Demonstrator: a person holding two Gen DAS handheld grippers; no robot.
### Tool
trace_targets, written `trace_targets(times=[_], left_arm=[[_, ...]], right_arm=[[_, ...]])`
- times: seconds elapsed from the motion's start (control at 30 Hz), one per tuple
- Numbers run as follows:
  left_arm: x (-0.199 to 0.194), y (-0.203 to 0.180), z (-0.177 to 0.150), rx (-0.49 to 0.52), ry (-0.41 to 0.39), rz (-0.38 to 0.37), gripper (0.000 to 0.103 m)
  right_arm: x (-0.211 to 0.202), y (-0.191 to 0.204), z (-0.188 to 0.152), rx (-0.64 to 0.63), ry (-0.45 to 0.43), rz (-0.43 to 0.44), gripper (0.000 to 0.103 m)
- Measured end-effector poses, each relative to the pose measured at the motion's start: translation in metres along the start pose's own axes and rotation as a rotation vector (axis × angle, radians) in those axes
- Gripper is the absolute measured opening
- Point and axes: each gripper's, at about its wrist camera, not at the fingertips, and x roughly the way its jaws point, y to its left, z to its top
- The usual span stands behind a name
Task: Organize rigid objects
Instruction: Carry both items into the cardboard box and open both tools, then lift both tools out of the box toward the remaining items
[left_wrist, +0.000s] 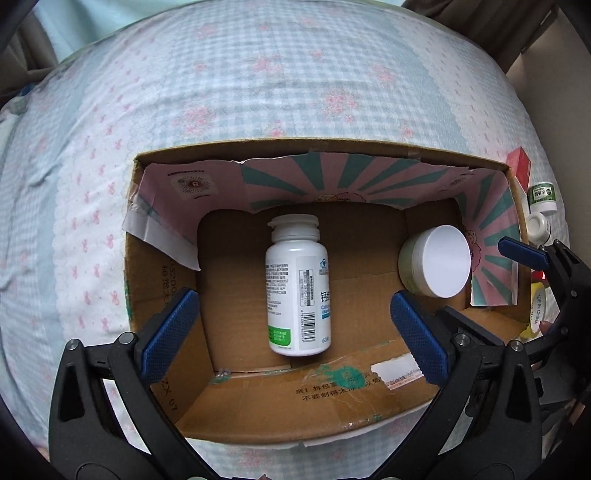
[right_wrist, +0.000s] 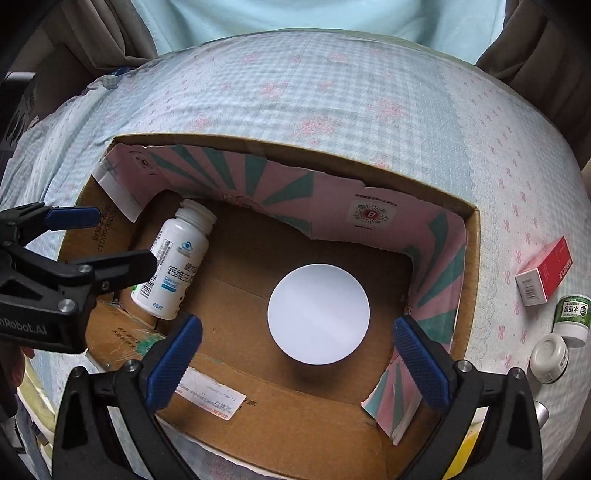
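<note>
Both hand-held grippers (left_wrist: 295, 325) (right_wrist: 295, 354) gape over bottle (left_wrist: 297, 288), seemingly untouched, in box (left_wrist: 295, 402)

You can read "60片" and "Calcium" on the bottle (right_wrist: 173, 269), "MADE IN CHINA" on a yellow item (left_wrist: 537, 310), "nRobot.AI" on the left gripper's body (right_wrist: 33, 325), and "水杨酸" on the green jar (right_wrist: 572, 314).
</note>
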Motion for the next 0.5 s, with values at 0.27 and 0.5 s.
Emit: trace_targets(times=[0.27, 0.5], left_arm=[[-0.039, 0.006, -0.011, -0.016, -0.047, 0.001, 0.103], [-0.104, 0.005, -0.028, -0.023, -0.113, 0.016, 0.103]], right_arm=[[-0.031, 0.014, -0.003, -0.022, -0.027, -0.014, 0.103], [-0.088, 0.027, -0.012, -0.007, -0.058, -0.035, 0.103]])
